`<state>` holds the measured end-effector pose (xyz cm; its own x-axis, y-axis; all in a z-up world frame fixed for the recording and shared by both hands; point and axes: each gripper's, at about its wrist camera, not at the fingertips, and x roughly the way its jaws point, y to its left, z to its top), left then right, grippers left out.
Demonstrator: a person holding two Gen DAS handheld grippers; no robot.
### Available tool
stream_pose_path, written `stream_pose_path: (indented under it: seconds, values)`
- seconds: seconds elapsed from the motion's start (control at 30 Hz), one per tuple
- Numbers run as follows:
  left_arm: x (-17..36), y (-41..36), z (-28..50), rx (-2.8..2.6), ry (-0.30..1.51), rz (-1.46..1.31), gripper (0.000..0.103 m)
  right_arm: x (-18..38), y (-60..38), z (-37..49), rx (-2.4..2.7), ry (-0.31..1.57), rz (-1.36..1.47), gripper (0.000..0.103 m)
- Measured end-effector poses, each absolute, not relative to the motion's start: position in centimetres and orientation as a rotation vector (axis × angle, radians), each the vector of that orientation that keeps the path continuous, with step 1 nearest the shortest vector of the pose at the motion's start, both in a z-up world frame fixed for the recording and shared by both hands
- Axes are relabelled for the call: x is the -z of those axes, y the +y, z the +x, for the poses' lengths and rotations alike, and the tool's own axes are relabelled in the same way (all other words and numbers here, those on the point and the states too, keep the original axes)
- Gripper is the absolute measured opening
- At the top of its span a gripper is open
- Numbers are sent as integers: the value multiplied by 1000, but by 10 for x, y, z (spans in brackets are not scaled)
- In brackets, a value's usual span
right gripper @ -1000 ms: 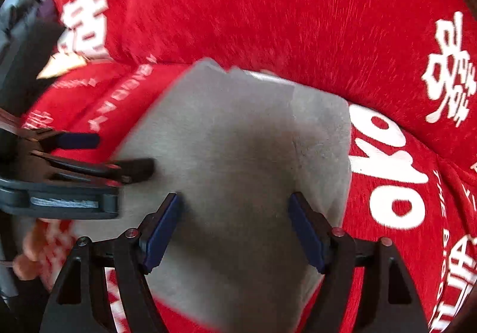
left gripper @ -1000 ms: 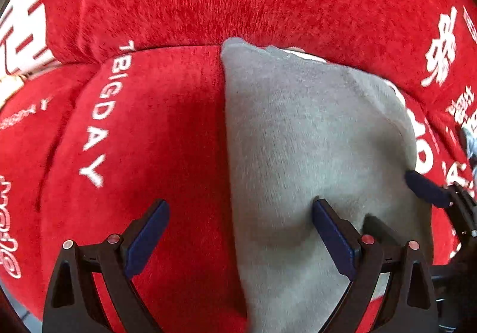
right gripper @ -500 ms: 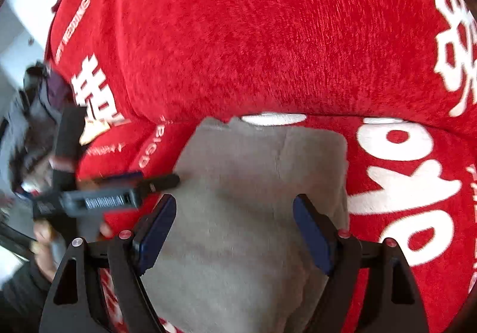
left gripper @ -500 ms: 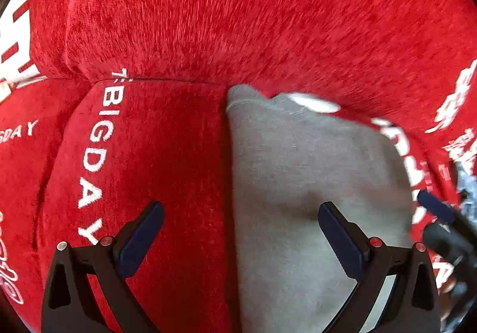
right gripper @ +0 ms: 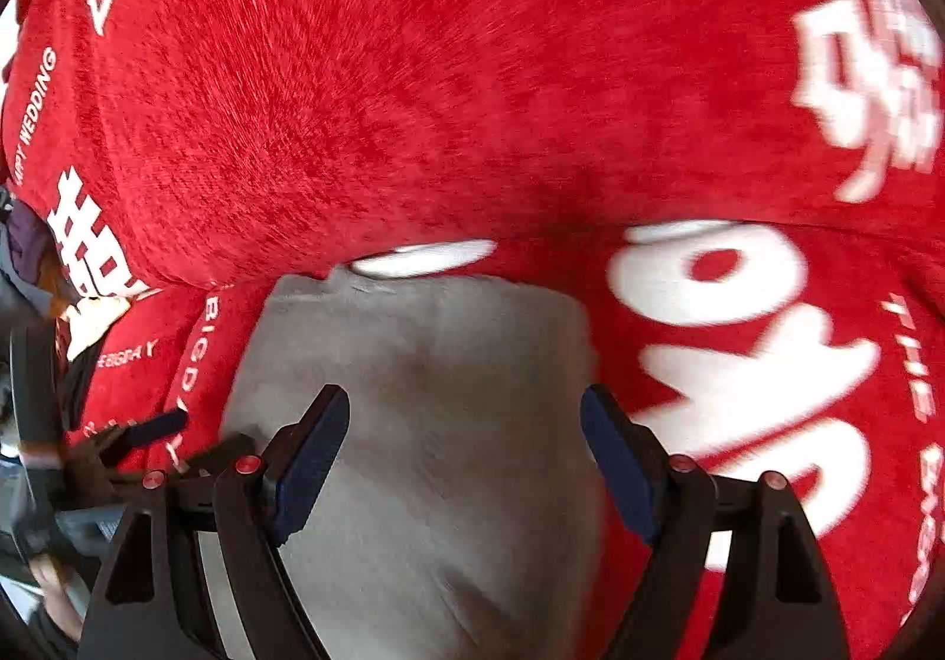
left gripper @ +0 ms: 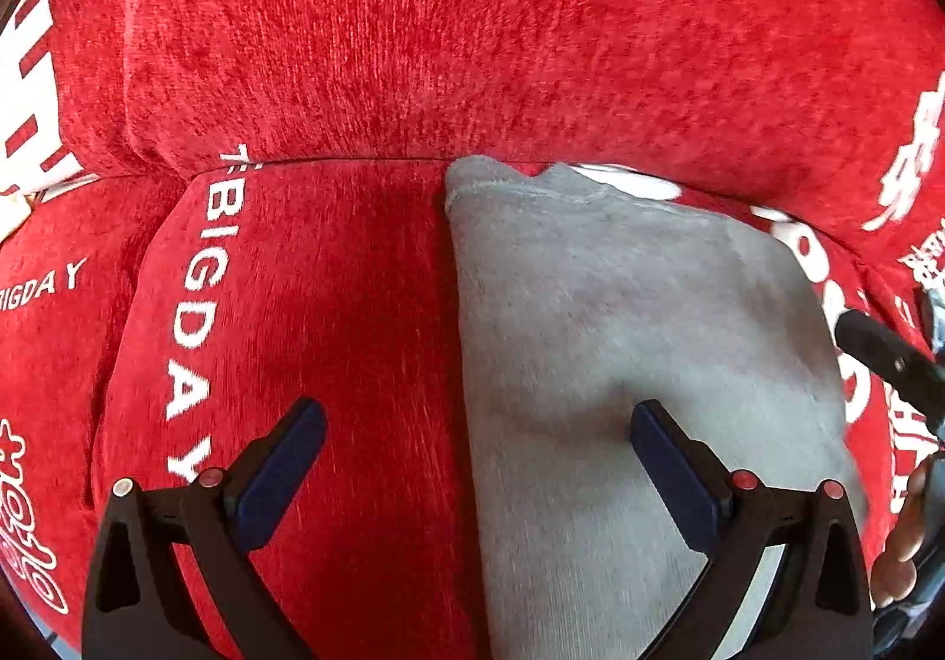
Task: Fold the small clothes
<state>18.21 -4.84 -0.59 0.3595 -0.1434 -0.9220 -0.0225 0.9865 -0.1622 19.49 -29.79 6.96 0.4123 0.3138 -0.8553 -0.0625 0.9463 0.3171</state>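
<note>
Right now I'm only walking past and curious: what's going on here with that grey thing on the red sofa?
A person holds a gripper in each hand above a folded grey garment that lies on the seat of a red sofa cover printed with white lettering. The left gripper straddles the garment's left edge, jaws wide open, having just opened. The right gripper hangs over its middle, also open. Neither grips the cloth.

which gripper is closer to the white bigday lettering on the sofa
Left. The left gripper straddles the grey cloth's left edge, one finger beside the lettering. The right gripper sits over the cloth, further right.
</note>
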Motion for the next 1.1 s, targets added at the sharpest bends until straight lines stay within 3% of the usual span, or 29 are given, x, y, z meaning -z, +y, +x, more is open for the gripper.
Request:
stream_pose_path:
  seconds: [0.33, 0.63, 0.83, 0.9, 1.07, 1.1]
  values:
    - [-6, -56, 147, 174, 1198, -169, 103, -71, -344, 140, -258, 1149, 299, 83]
    - [22, -68, 159, 255, 1300, -261, 103, -25, -325, 161, -371, 1267, 404, 83]
    - [33, -74, 166, 284, 1297, -337, 103, -16, -305, 162, -419, 1229, 435, 84]
    - [30, -81, 166, 306, 1281, -323, 90, -19, -288, 159, -409, 1222, 345, 82]
    - [13, -82, 159, 325, 1222, -276, 47, -37, -282, 155, -406, 1180, 312, 44]
    - [9, -81, 157, 330, 1218, -269, 44, -44, -281, 154, -413, 1167, 314, 42]
